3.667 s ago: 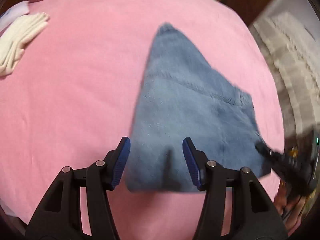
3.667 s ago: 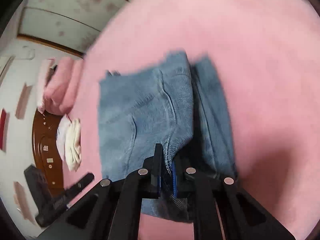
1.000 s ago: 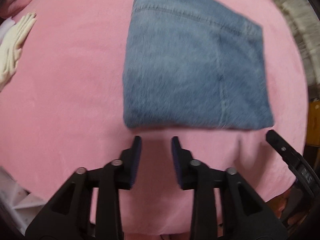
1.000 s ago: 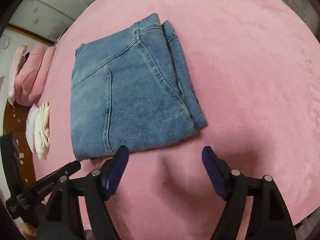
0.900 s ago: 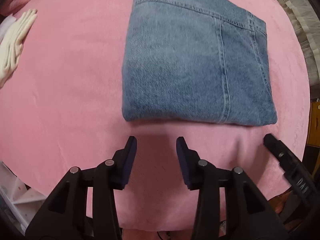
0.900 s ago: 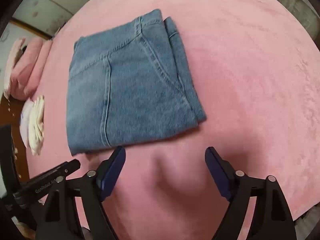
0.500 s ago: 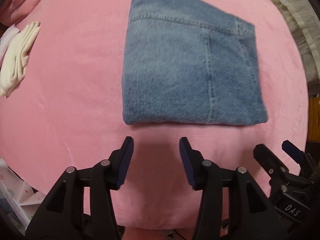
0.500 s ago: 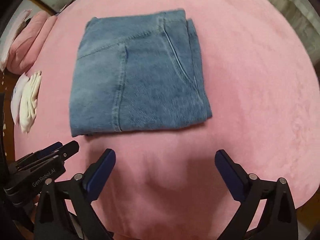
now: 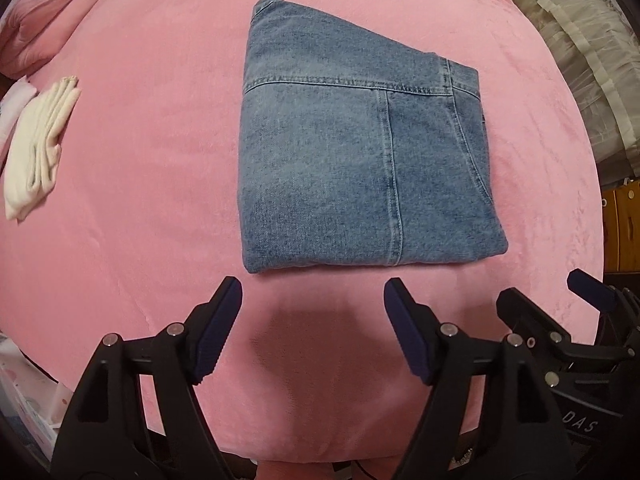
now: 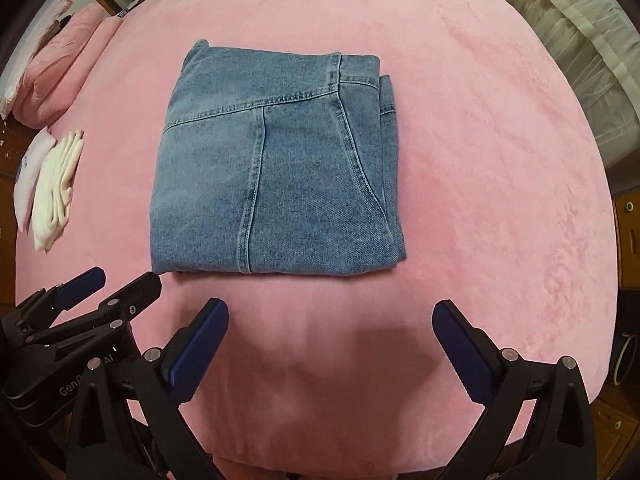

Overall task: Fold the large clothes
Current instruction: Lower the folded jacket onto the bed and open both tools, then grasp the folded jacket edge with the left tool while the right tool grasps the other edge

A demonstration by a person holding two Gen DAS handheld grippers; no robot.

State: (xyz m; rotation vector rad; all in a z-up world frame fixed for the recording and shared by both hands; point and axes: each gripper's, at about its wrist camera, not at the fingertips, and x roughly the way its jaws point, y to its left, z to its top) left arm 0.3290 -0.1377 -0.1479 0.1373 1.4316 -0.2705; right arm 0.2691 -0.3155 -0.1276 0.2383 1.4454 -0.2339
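Denim jeans [image 10: 276, 172] lie folded beyond both empty, wide-spread tools.

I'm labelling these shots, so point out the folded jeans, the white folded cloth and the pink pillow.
folded jeans [image 10: 276, 168]: right wrist view, middle of the top denim layer.
white folded cloth [image 9: 38, 156]: left wrist view, middle of the stack.
pink pillow [image 10: 60, 80]: right wrist view, its upper face.

Pink bed [image 10: 500, 168]: folded jeans [image 10: 276, 172], white cloths [image 10: 56, 188].

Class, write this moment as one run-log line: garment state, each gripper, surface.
jeans: folded, flat, released | left gripper: open, empty, jaws just widened | right gripper: open, empty, jaws just widened | surface: pink blanket
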